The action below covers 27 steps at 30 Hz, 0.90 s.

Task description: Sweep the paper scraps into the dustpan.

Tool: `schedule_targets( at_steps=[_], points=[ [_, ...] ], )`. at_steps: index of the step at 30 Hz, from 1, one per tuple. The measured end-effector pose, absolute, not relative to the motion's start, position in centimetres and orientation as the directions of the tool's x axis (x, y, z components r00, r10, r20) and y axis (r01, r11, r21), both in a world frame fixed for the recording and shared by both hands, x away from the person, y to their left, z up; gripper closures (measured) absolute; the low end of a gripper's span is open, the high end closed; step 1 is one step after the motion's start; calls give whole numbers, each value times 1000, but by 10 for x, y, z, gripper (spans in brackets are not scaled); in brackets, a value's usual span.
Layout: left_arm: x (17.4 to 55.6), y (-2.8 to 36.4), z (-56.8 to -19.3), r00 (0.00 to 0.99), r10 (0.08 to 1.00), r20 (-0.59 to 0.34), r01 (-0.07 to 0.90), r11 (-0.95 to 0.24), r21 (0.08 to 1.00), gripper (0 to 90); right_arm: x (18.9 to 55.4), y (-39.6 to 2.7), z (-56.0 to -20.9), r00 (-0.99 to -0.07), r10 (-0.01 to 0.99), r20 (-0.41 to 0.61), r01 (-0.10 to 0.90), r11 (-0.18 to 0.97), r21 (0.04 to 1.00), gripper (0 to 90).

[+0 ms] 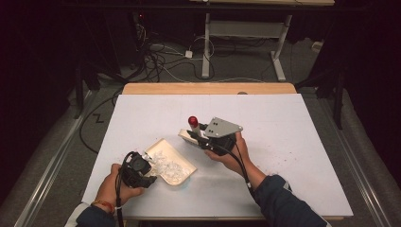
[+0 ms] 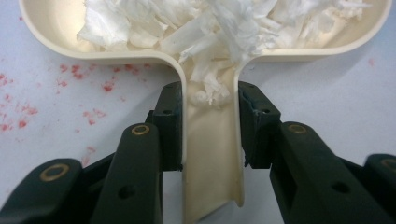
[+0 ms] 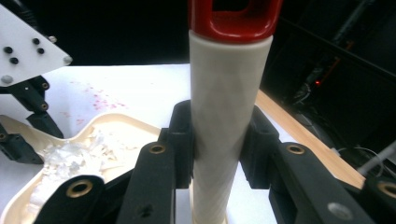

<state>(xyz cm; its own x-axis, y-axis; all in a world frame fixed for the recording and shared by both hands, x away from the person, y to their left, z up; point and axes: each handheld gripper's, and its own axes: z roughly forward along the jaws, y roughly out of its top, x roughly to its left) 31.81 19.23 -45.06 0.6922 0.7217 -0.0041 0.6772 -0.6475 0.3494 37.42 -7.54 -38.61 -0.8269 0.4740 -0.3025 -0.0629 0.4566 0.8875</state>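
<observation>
— What are you gripping?
— My left gripper [image 2: 208,128] is clamping the smooth cream plastic dustpan's handle [image 2: 212,154]; shredded white paper [image 2: 210,28] fills it on the white table [image 1: 283,137].
— And the right?
— My right gripper [image 3: 219,149] is squeezing a cream cylindrical brush handle with glossy red cap [image 3: 226,107]. No writing anywhere.

Left claw [image 2: 210,126] and right claw [image 3: 217,140] clamped

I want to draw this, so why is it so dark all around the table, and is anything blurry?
High view: light falls on the white table alone, so the floor and room behind go nearly black. Left gripper view: evenly bright, the cream dustpan and paper scraps sharp. Right gripper view: the brush handle up close looks slightly soft, its red cap shiny, the background black.
</observation>
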Motion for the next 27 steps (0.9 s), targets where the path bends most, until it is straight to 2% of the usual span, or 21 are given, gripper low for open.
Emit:
schedule_targets(
  at_steps=[9, 14, 19, 27],
  points=[
    [318, 195, -453, 690, 724, -1, 682, -650, 335, 630, 348, -64, -385, -879, 370, -301, -91, 489, 867, 701],
    [318, 194, -452, 685, 728, 0, 686, -645, 337, 630, 331, -74, -371, -917, 317, -243, -82, 446, 891, 701],
    [319, 192, -453, 683, 731, 2, 688, -644, 336, 630, 316, -94, -352, -905, 342, -252, -110, 383, 917, 701],
    [322, 189, -455, 671, 742, -7, 696, -626, 350, 630, 317, -134, -347, -879, 423, -222, -71, 344, 936, 701]
  ],
)
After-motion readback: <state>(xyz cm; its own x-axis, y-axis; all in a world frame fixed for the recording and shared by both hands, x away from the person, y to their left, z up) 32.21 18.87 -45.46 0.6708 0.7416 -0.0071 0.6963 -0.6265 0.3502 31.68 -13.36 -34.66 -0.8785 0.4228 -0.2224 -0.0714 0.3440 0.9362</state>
